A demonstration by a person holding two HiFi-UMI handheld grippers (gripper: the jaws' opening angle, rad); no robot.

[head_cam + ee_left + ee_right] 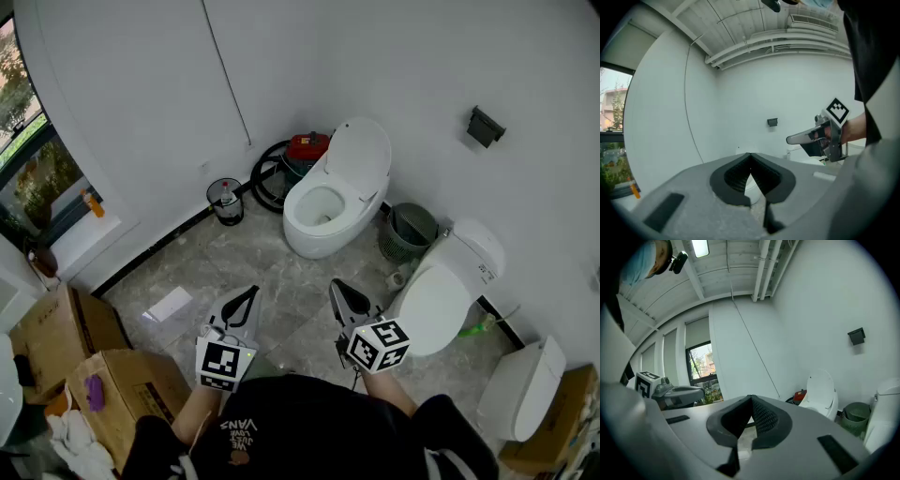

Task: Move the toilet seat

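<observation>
Marbled floor tiles [217, 264], glossy oval toilet [314, 239], rounded toilet seat [361, 159] upright

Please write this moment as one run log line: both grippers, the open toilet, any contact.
left gripper: shut, empty | right gripper: shut, empty | toilet: lid raised | contact: none, both held short of toilet

Steep overhead head view, two near-level gripper views
The open toilet [323, 211], well off, is shared by head and right gripper views.
</observation>
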